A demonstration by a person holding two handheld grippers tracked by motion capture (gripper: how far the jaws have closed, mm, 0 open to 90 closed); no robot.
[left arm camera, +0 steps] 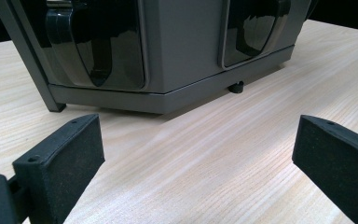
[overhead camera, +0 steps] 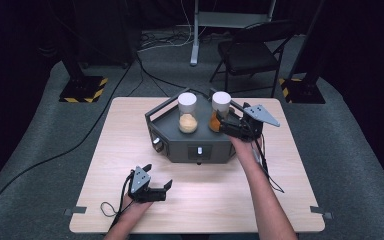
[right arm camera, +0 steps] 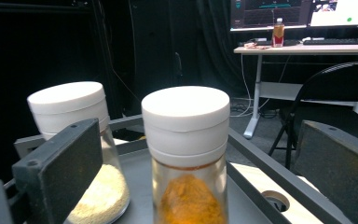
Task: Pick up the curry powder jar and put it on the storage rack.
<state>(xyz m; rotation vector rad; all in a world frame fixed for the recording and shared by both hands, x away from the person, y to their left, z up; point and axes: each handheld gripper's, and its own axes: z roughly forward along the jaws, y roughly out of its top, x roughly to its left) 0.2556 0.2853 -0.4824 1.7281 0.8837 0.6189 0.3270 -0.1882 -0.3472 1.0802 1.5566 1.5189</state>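
Right gripper: I am holding it at the rear right of the grey dispenser tray, jaws spread wide on either side of the orange-spice jar, pads not yet pressing the glass. That jar, white-capped, is standing upright on the tray, just beside the pale-powder jar, also upright and capped. Left gripper: I am resting it low over the wooden table, jaws apart and empty, facing the tray's front panel. Progress, by my judgement: the approach is done; closing on the orange-spice jar, lifting it clear and setting it wherever it belongs are all still waiting.
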